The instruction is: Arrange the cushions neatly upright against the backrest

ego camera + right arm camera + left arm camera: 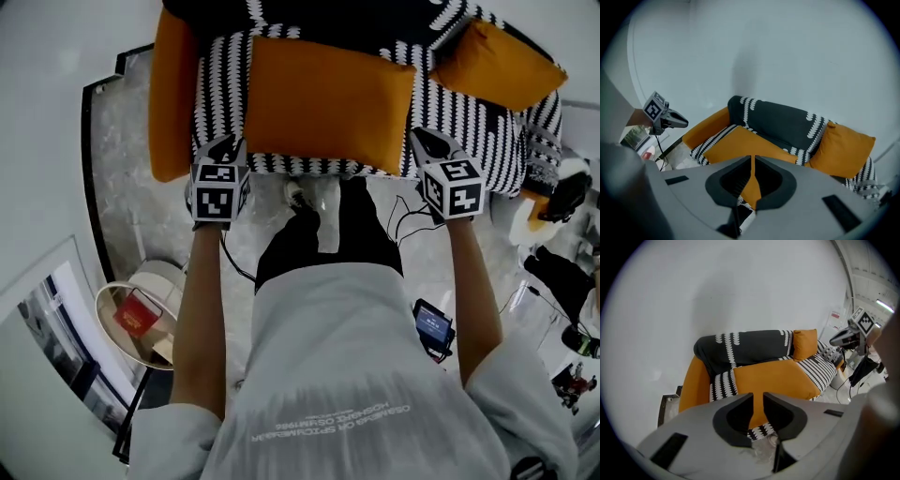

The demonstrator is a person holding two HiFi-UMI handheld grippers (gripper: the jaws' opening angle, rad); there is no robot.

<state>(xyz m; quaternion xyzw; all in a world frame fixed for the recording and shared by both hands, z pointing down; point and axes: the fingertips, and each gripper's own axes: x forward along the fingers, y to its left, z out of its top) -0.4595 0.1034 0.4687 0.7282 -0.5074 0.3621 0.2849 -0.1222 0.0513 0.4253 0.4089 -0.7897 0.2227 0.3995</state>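
Two orange cushions [328, 103] [497, 61], one sofa [469, 131]

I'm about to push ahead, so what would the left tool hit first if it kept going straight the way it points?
Most likely the large orange cushion lying flat on the seat, near its front edge; the left tool aims at it. Depth is unclear.

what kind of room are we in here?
Looks like a living-room setup, possibly staged: a sofa with orange cushions, a round side table beside it, and a pale marble-look floor.
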